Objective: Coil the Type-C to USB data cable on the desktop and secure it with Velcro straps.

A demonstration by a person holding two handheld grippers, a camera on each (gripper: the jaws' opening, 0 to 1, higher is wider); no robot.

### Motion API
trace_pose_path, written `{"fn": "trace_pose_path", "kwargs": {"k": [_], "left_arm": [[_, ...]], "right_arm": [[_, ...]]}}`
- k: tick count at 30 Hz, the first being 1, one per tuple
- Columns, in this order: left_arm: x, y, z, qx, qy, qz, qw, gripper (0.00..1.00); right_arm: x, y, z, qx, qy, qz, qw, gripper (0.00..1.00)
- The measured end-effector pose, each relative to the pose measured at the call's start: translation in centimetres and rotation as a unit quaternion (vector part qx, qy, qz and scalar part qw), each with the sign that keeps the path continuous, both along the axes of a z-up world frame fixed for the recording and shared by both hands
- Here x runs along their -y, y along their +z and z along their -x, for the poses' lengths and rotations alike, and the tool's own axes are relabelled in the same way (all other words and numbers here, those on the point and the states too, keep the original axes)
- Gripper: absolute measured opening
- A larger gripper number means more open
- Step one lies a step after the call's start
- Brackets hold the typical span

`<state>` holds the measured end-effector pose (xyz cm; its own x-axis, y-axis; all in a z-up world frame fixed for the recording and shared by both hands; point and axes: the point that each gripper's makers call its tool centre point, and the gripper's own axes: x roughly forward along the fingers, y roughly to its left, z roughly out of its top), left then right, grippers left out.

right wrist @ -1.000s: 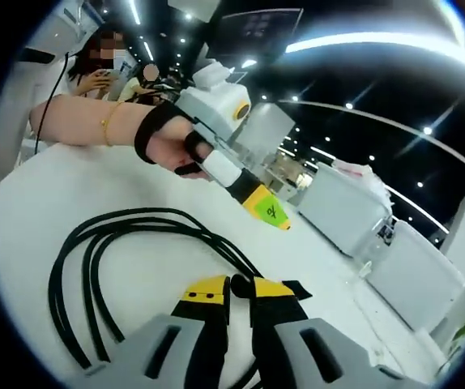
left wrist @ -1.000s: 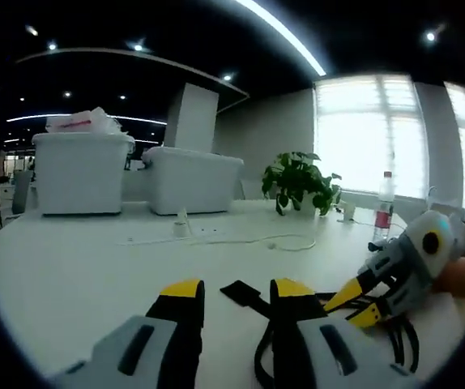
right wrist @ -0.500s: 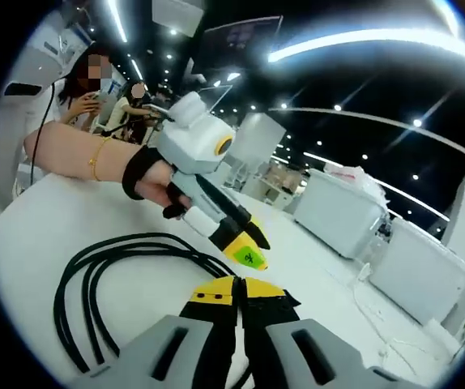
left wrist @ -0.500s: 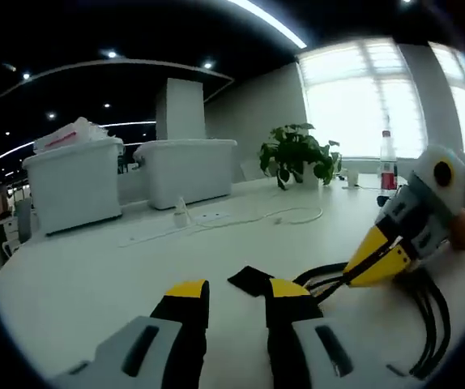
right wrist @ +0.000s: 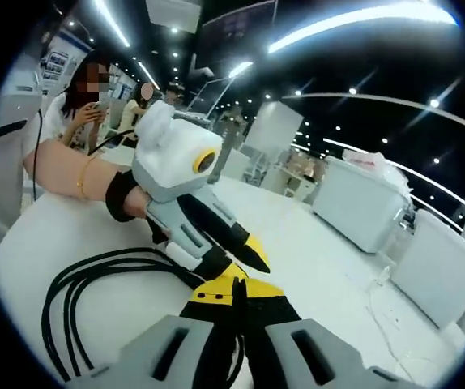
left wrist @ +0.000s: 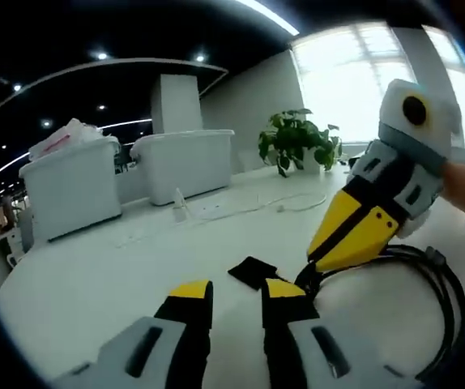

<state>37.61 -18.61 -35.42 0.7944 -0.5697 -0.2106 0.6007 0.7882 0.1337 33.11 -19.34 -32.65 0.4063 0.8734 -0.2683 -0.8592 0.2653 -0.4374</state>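
Observation:
The black data cable (right wrist: 70, 304) lies in long loops on the white desktop (right wrist: 322, 259), and its loops (left wrist: 435, 279) also trail to the right in the left gripper view. A black Velcro strap (left wrist: 253, 271) pokes out flat just beyond my left gripper (left wrist: 236, 293), which is open with nothing between its jaws. My right gripper (right wrist: 236, 293) is shut on a thin black strip of the strap. The right gripper (left wrist: 309, 275) reaches in from the right, its tips down at the cable bundle. The left gripper (right wrist: 236, 255), in a person's hand, hangs close above the right one.
Two white storage bins (left wrist: 70, 190) (left wrist: 185, 162) stand at the desk's far side, with a potted plant (left wrist: 297, 146) to their right. A thin white cable (left wrist: 241, 212) lies before them. People (right wrist: 78, 97) stand behind the desk's far edge in the right gripper view.
The two grippers have drawn close together over the strap. The right gripper's jaws have closed from a small gap to shut.

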Motion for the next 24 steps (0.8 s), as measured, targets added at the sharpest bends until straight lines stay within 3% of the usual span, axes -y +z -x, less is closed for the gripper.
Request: {"fn": "trace_pose_path", "kwargs": {"k": [4,8,11,19,24], "left_arm": [[0.3,-0.1,-0.1,-0.004,-0.005,0.005,1.0,0.25],[0.3,-0.4,0.0,-0.004,-0.006,-0.008,0.9999,0.25],[0.3,-0.5,-0.3,-0.009,-0.005,-0.004,0.9999,0.25],[0.6,-0.8,-0.6,-0.007,-0.005,-0.015,0.9999,0.24],[-0.2,-0.9,-1.0,-0.008,0.012,-0.019,0.9997,0.22]], "right_arm": [[0.3,-0.2,-1.0,-0.009,-0.006,0.002,0.9999,0.02],[0.7,-0.4,-2.4,-0.051,-0.021,-0.008,0.9985,0.01],[0.8,-0.4,-3.5,-0.061,-0.028,-0.014,0.9976,0.01],[0.4,-2.3,-4.9,-0.074,-0.024,0.04,0.9961,0.01],[0.3,-2.9,-6.4,-0.102,-0.033,0.037,0.9936,0.01]]}}
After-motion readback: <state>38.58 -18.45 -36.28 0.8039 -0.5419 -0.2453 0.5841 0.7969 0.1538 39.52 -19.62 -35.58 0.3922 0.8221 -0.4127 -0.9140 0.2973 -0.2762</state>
